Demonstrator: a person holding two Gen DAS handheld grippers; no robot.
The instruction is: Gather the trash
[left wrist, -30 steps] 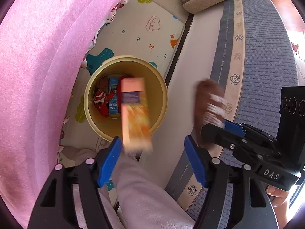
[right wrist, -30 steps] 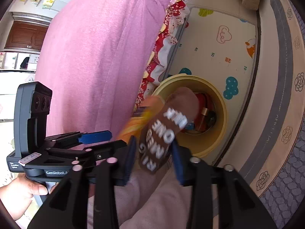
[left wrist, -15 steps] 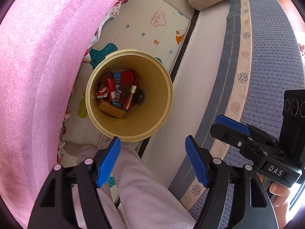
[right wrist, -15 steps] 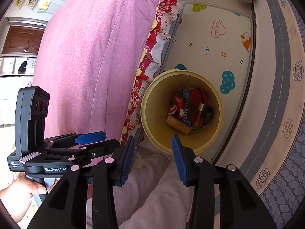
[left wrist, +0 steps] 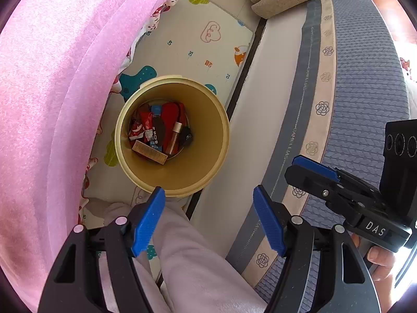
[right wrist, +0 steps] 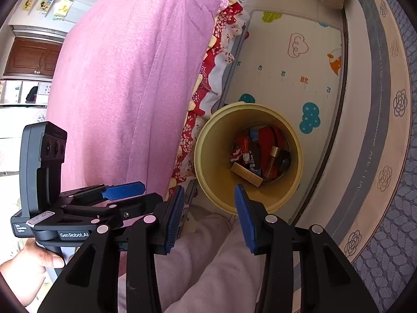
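A yellow round bin stands on the play mat below both grippers. At its bottom lie red wrappers, a tan box, a brown packet and other small trash. My left gripper hangs open over the bin's near rim with nothing between its blue pads. My right gripper is also open and empty, just short of the rim. Each gripper shows in the other's view: the right at the right side, the left at the left side.
A bed with a pink blanket rises on the left. A grey patterned mattress lies on the right. The cartoon play mat runs between them. The person's leg in pale pink trousers is under the grippers. A hand holds the left gripper.
One second ago an orange box was falling from the left gripper and the right gripper held a brown packet. Both now lie in the bin, and both grippers are empty.
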